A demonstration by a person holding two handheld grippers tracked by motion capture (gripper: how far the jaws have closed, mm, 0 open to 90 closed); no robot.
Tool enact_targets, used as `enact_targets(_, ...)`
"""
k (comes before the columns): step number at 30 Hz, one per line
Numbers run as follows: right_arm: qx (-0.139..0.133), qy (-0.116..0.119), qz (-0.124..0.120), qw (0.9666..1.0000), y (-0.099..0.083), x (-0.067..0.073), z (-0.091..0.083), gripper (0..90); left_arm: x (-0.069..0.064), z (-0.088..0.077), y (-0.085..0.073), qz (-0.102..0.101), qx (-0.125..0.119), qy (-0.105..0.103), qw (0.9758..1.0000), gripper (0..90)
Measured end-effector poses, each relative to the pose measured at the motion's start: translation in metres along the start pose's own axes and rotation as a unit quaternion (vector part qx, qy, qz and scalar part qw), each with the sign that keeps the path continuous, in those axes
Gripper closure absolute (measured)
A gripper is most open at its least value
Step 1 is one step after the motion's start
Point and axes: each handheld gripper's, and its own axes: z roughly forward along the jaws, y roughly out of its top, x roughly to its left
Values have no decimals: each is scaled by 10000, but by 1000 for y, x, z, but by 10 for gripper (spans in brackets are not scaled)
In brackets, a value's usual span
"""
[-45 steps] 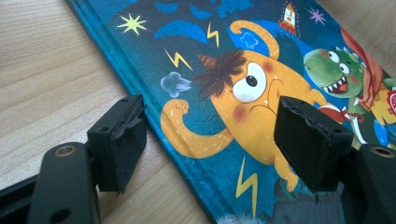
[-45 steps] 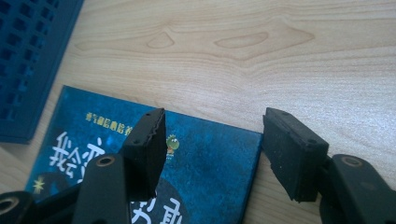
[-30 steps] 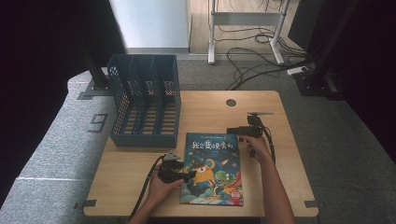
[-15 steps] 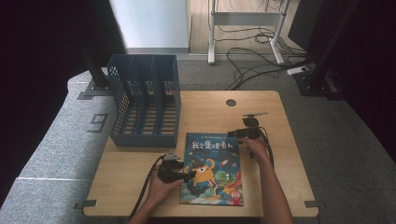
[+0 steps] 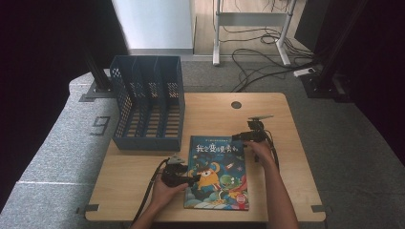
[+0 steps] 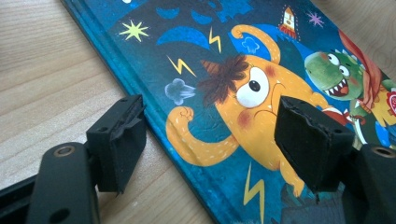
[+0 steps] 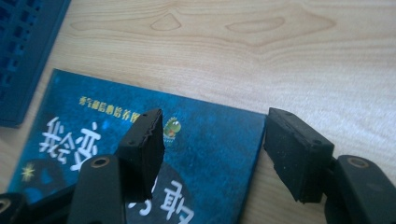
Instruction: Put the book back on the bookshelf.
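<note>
We see a glossy blue hardcover picture book (image 5: pixel 217 174) flat on the wood-grain table (image 5: pixel 286 191), white Chinese title unreadable. Left gripper (image 5: pixel 188 179) spread over its left edge. Right gripper (image 5: pixel 237 137) just been opening, spread over its top-right corner. Blue perforated-plastic file rack (image 5: pixel 148 102) sits nearby.

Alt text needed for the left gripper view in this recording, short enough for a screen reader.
The left gripper straddles the long edge of a blue children's picture book lying flat on a light wooden table. Its two black fingers stand apart, one over bare wood, the other over the cover's orange one-eyed monster. A green dinosaur in a red cape is drawn at the right.
</note>
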Motion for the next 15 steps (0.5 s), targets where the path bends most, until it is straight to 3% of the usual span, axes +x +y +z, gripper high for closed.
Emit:
enact_targets(7,85,254,322,9991,0,-5,-2,383,0,1,1,46,14,34,10000,254)
enact_targets(15,134,361,310,9988,0,-5,-4,403,1,1,1,55,5,39,10000,253)
